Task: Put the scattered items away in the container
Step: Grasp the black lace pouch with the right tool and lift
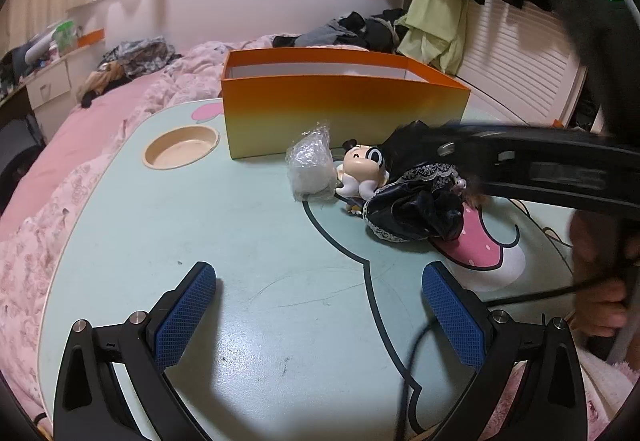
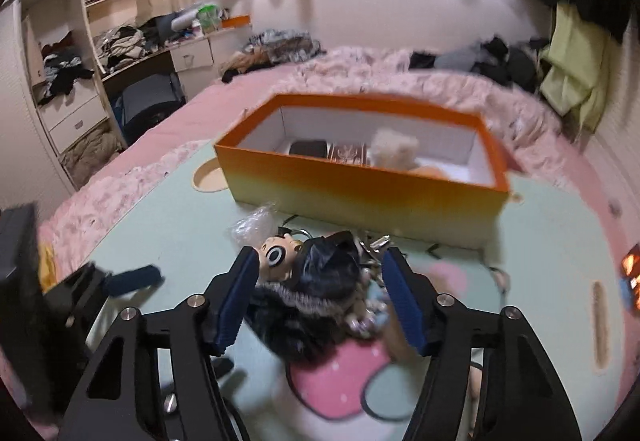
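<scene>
The right hand-held gripper straddles the black lace-trimmed doll, jaws half-closed, contact unclear; the orange box lies just beyond.

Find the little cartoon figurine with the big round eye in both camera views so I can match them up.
Left wrist view: the cartoon figurine sits mid-frame on the table, between a crinkled plastic bag and a black lace-trimmed doll.
Right wrist view: the figurine lies just below center, beside the near left jaw pad.
Shared landmark: the orange box behind it.
</scene>
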Demonstrator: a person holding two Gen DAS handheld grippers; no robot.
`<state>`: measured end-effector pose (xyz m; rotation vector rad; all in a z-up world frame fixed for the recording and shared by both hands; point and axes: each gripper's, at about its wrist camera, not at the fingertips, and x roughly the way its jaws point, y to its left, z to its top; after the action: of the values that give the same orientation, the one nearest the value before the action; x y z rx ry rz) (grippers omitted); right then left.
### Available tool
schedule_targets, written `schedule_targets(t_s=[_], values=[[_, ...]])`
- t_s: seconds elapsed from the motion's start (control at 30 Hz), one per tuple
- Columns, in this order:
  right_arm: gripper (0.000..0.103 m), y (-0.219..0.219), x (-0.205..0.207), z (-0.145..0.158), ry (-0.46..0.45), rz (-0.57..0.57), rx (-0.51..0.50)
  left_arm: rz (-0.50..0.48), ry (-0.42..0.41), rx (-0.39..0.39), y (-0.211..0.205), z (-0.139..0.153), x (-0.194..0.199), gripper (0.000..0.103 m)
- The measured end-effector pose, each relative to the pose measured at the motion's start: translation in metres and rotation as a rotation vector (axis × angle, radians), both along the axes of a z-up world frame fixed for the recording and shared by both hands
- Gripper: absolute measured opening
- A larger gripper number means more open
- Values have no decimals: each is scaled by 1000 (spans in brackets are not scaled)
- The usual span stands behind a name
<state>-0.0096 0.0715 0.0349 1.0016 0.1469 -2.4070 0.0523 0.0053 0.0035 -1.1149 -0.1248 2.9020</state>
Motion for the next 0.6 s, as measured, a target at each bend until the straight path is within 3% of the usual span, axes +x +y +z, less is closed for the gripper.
schedule_targets(t_s=[0.07,0.13,0.2,0.33,0.4,0.47,0.6], values=[[32,-1,-11,-12,-67,0,-8,-1,1,3,0,0,0,102],[26,5,-12,-15,-87,9,-56,-1,2,3,0,0,0,102],[23,18,-5,-7,-64,4,-123,-3,3,5,-1,-1,0,102],[23,64,15,19,-19,6,-353,-4,3,3,-1,-1,1,102],[23,81,25,25,-12,-13,-385,-4,3,3,0,-1,1,102],[23,89,34,24,-8,-33,-338,-4,2,1,0,-1,1,102],[23,86,45,5,-46,-78,-147,-5,0,-4,0,-1,1,102]])
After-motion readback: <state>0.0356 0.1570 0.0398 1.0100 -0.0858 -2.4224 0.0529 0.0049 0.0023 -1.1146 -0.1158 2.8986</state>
